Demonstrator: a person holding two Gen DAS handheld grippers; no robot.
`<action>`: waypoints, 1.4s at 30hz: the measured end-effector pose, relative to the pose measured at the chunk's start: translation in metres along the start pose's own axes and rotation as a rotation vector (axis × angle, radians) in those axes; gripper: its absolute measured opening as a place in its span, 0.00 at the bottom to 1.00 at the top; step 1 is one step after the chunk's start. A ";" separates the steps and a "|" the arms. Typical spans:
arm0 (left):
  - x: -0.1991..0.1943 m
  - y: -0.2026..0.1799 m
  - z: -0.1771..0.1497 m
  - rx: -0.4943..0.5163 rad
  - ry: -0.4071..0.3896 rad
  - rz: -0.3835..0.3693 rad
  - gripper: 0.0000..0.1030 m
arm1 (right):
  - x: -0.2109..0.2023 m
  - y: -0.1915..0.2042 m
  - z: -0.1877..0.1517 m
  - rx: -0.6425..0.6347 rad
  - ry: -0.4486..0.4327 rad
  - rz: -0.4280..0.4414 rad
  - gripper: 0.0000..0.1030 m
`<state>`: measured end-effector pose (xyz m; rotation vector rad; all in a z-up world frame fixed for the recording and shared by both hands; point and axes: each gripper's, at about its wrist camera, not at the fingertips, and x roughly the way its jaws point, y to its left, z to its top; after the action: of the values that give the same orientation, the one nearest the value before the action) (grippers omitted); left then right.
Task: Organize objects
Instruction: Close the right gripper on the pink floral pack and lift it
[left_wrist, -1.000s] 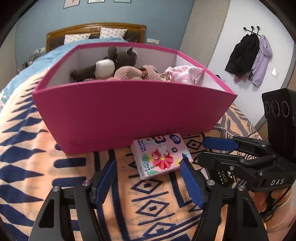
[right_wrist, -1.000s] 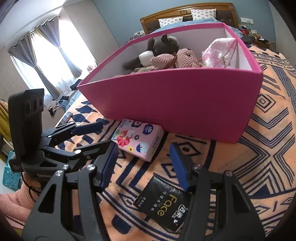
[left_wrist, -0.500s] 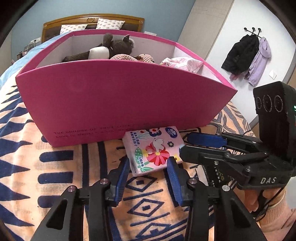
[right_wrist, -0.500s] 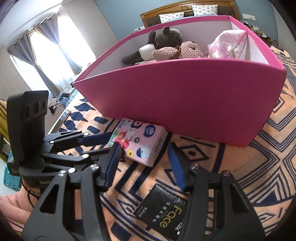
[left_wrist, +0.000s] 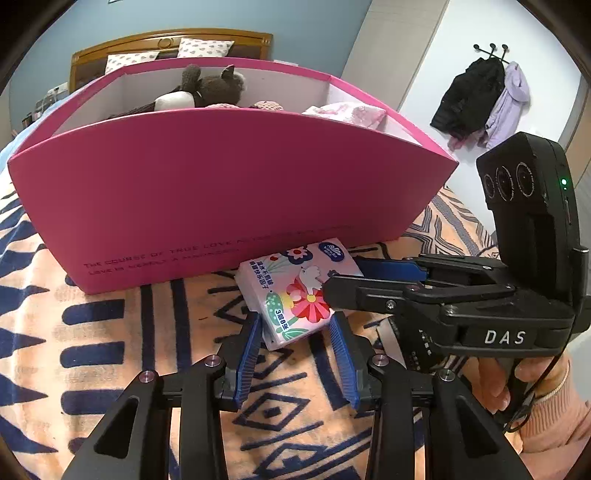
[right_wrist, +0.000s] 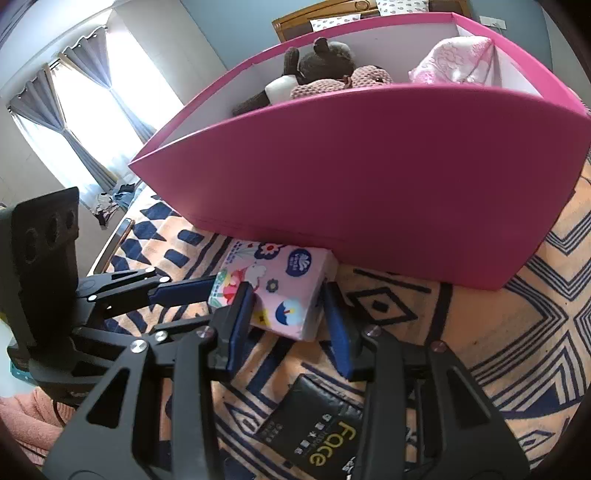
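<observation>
A pink floral tissue pack (left_wrist: 291, 291) lies on the patterned blanket against the front wall of a big pink box (left_wrist: 221, 192). My left gripper (left_wrist: 295, 325) is closing, and its blue pads press the pack's near corner from both sides. From the right, my right gripper (left_wrist: 341, 275) reaches over the same pack. In the right wrist view the right gripper (right_wrist: 286, 295) is also closing; the tissue pack (right_wrist: 280, 284) sits between its pads, with a sliver of room on the right side. The left gripper's blue finger (right_wrist: 184, 288) touches the pack's left end.
Inside the pink box (right_wrist: 369, 177) lie plush toys (left_wrist: 210, 88) and a pink cloth bundle (right_wrist: 454, 62). A black "Face" tissue pack (right_wrist: 317, 432) lies on the blanket under my right gripper. Coats (left_wrist: 480, 99) hang on the far wall. A hand in a pink sleeve (left_wrist: 535, 387) holds the right gripper.
Both grippers have come in closer to the floral tissue pack. Their jaws have narrowed from wide apart to flanking it, and the left pads now touch it.
</observation>
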<state>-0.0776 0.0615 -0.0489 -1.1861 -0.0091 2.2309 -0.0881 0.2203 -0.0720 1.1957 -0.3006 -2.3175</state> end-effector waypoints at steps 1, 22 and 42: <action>0.000 -0.001 0.000 0.003 0.002 -0.004 0.38 | -0.001 0.000 0.000 0.001 0.001 -0.003 0.40; -0.001 -0.005 -0.004 -0.001 0.033 -0.057 0.33 | -0.020 -0.011 -0.009 0.025 0.006 0.008 0.38; -0.030 -0.034 0.003 0.069 -0.034 -0.051 0.33 | -0.051 0.012 -0.013 -0.031 -0.090 -0.022 0.38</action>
<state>-0.0503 0.0744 -0.0158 -1.0989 0.0230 2.1891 -0.0489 0.2381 -0.0392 1.0876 -0.2836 -2.3907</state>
